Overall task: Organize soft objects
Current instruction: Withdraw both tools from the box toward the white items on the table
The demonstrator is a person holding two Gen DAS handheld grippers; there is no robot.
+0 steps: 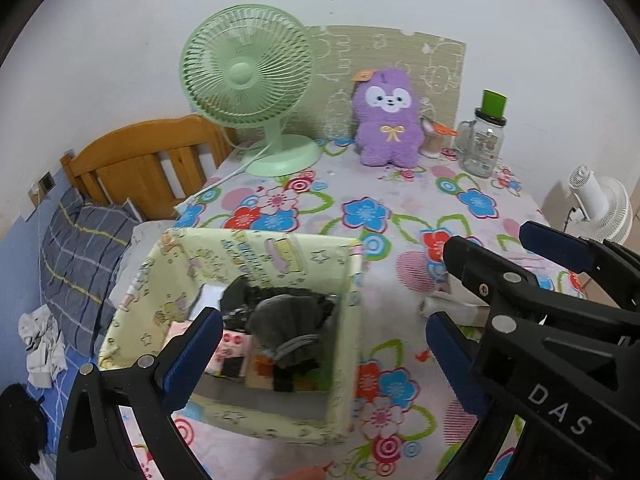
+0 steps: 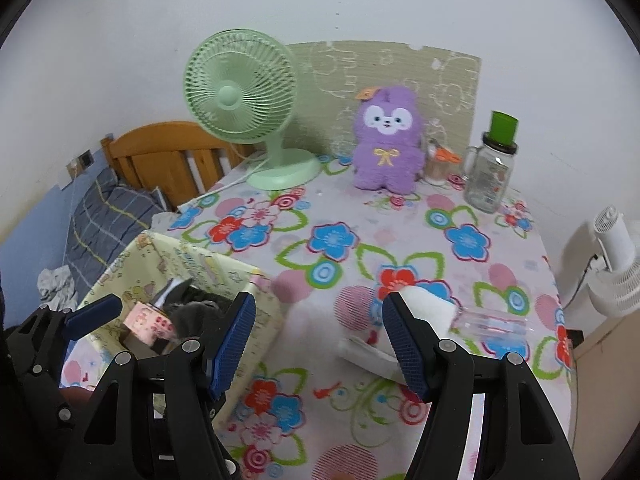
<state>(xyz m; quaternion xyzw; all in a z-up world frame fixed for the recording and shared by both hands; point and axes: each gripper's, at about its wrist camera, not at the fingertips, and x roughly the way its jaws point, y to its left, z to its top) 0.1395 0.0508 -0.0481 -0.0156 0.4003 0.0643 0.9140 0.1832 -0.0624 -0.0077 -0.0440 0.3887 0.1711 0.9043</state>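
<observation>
A pale yellow fabric bin [image 1: 344,320] stands on the flowered table, also seen in the right wrist view [image 2: 264,320]. It holds grey and black socks [image 1: 288,320] and pink patterned cloth [image 1: 232,344]. My left gripper [image 1: 324,352] is open and empty, just above the bin's near side. My right gripper [image 2: 316,344] is open and empty, to the right of the bin; it also shows in the left wrist view [image 1: 516,260]. A white folded cloth [image 2: 428,304] lies behind its right finger. A purple plush toy [image 2: 386,140] sits upright at the table's back.
A green desk fan [image 2: 244,104] stands back left, its cord trailing off the table. A glass jar with a green lid [image 2: 490,168] and a small cup [image 2: 438,164] stand back right. A clear plastic wrapper [image 2: 492,324] lies by the white cloth. A bed [image 1: 80,248] lies left, a white fan [image 2: 616,264] right.
</observation>
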